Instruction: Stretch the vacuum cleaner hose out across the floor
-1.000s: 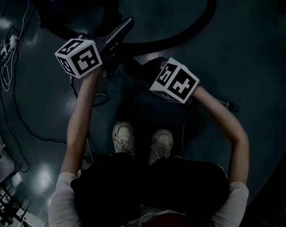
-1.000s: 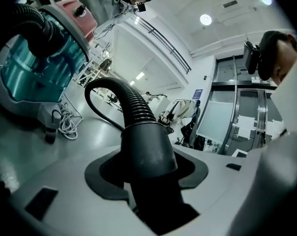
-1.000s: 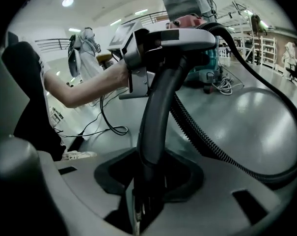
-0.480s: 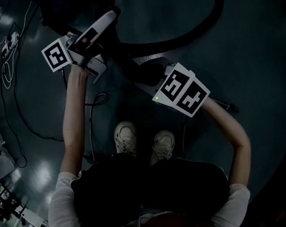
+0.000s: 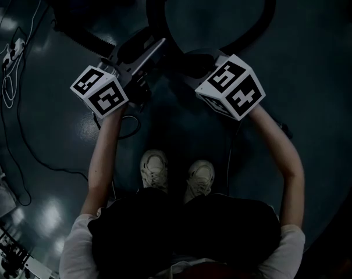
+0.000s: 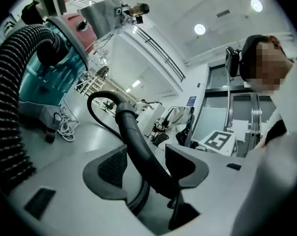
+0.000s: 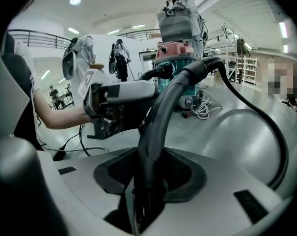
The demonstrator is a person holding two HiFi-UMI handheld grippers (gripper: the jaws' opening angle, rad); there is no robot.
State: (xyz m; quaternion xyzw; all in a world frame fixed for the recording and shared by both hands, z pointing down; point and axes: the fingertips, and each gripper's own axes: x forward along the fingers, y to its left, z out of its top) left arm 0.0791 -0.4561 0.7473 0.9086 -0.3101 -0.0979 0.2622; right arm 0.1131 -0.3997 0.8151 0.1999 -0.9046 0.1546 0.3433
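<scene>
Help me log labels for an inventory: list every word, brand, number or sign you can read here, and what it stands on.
No readable words or numbers in any view.
Left cube, right cube: black-and-white square patterns, no letters.
Blue sign on the far wall: too small to read.
Vacuum: no label legible.

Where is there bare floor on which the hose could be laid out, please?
The widest bare floor lies right of the hose arc, beyond the person's right arm. A smaller bare patch sits inside that arc, at the top centre. The left is crowded: loose cables and a power strip run along it.
</scene>
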